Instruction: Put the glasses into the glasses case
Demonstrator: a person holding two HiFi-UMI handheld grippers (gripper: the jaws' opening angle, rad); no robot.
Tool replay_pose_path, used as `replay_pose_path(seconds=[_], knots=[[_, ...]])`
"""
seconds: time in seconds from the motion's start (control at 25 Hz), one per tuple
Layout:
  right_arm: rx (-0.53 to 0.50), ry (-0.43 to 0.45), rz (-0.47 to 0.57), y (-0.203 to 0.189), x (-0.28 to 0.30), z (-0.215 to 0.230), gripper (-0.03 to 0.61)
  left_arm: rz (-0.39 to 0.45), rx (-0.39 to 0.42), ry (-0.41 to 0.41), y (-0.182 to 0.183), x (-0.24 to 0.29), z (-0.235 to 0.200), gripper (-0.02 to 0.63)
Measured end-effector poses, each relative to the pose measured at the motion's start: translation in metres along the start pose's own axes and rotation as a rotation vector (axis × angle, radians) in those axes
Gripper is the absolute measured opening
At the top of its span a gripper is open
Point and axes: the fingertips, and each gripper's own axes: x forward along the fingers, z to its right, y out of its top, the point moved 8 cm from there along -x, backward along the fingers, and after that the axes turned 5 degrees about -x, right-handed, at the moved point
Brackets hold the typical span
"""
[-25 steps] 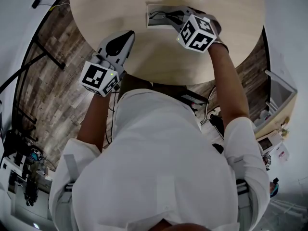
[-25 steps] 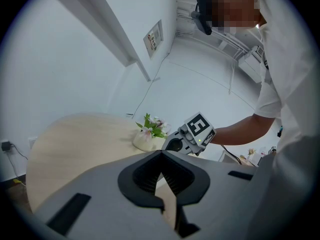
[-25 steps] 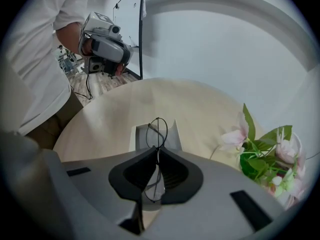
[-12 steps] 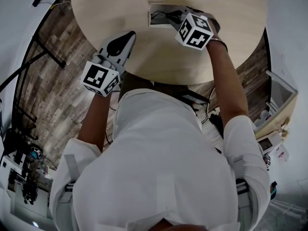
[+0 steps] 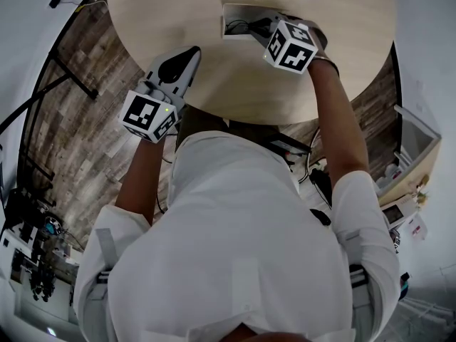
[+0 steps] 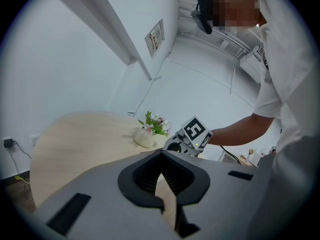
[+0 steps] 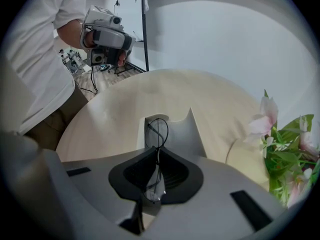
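Round wooden table (image 5: 235,84): light beige, faint grain.
Flat glasses case (image 7: 177,131): plain grey.
Thin wire-framed glasses (image 7: 157,158): black.
Left gripper (image 5: 189,54) and right gripper (image 5: 258,27): grey bodies, black jaw pads.
Marker cube (image 5: 147,115) on each: black-and-white squares.
Flowers (image 7: 280,134): pink, green leaves.
Plank floor (image 5: 85,120): brown-grey.

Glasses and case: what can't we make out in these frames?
- Head view: the right hand-held gripper covers most of the glasses and the glasses case's right end.
- Right gripper view: its body hides the case's near end, so glasses-to-case contact is unclear.
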Motion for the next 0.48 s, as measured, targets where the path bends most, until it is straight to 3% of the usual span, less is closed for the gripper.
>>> replay_pose_path(seconds=[0.48], knots=[[0.035,0.032,0.022,-0.0047,0.0033,-0.0028,0.037,-0.006,-0.01,0.012,-0.0036,-0.0036,-0.0016,0.009]])
